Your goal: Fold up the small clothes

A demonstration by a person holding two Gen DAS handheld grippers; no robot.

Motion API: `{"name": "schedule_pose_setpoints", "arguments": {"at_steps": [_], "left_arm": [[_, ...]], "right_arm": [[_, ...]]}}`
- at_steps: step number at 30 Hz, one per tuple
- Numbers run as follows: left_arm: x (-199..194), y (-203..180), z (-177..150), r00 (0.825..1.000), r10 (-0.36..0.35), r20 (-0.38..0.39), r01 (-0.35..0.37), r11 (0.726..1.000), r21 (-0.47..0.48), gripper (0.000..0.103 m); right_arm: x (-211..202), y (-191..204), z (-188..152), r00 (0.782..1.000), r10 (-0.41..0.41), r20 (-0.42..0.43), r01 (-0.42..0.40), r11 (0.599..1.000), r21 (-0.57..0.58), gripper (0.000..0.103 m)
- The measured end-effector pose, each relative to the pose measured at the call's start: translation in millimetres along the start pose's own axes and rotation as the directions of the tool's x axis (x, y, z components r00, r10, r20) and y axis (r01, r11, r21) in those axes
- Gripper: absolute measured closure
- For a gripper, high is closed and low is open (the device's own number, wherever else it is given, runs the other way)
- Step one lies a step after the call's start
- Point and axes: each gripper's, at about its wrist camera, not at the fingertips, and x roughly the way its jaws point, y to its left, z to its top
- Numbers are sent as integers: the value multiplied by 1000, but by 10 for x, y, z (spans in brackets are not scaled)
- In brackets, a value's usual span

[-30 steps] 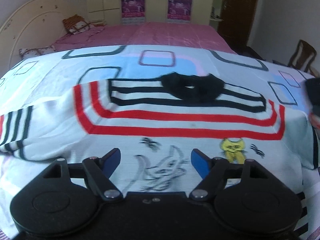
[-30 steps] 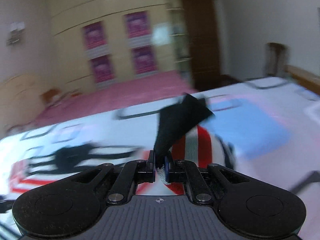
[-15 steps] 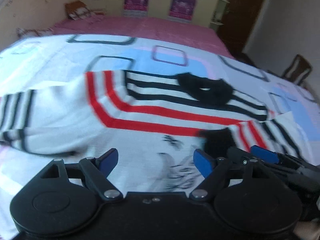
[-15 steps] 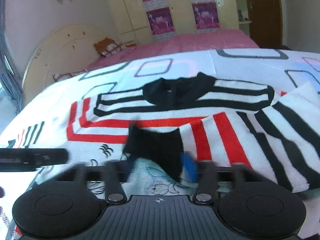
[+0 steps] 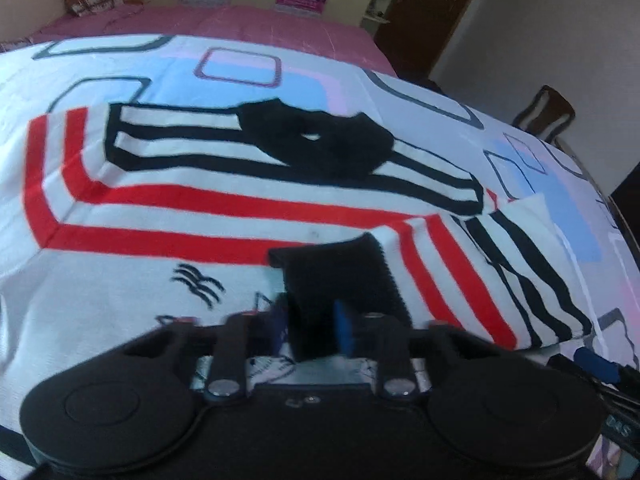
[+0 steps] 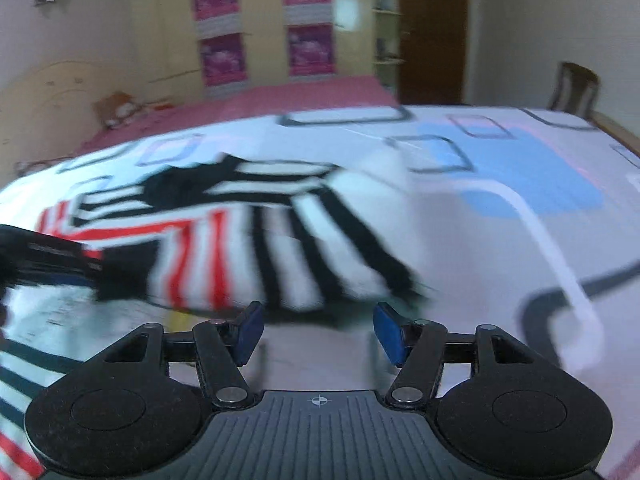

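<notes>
- We've got the sweater (image 5: 224,216) spread flat on the patterned bedsheet (image 5: 552,200), its black collar (image 5: 320,144) up toward the top centre of the left wrist view and its body filling the middle of the frame.
- Our left gripper (image 5: 310,326) has just been closing, and now its blue pads pinch the black cuff (image 5: 332,276) of the folded-in sleeve (image 5: 472,264), low and centre in that frame.
- The sleeve's long axis runs from that cuff out to the lower right of the frame, stripes crossing it, so it lies across the sweater's chest.
- Over in the right wrist view, our right gripper (image 6: 318,332) stands spread with nothing between its pads; it hangs just off the sleeve's near edge, bottom centre.
- Left is the one that's on the cloth, so we judge the next move turns on it: the cuff either gets drawn or gets let go where it lies.
- That view is blurred, so we can't tell whether the right pads brush the fabric.
</notes>
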Motion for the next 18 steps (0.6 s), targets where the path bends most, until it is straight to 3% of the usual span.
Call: {"name": "schedule_pose_setpoints", "arguments": {"at_steps": [1,2,8,12,13,14,15,18], "left_arm": [[-8,-20,-4,1000,-3,4,3,1000,9,95],[-28,-34,-11,999,-31,17,30,999,22,96],[-353,26,216,990,-103,102,107,993,-40,96],[-650,162,427,977,-87,193,97,994,-46,96],[-704,225,455,975,-70,211,82,995,-49,96],[-729,273,468,975,-50,218,61,997,-46,96],[-727,340,463,976,-25,218,36,998,-47,96],[-604,570,350,985,39,166,-24,996,-91,96]], "right_arm": [[24,-75,-9,1000,-9,-8,9,1000,22,43],[54,-141,-16,1000,-16,-15,16,999,43,43],[194,-273,58,1000,10,-23,-7,994,110,43],[296,-302,128,999,27,-28,-23,989,148,43],[320,-310,141,999,37,-31,-31,987,158,52],[347,-307,155,998,50,-36,-43,985,167,76],[373,-286,168,998,49,-43,-41,985,168,82],[393,-235,165,999,25,-40,-20,991,132,85]]}}
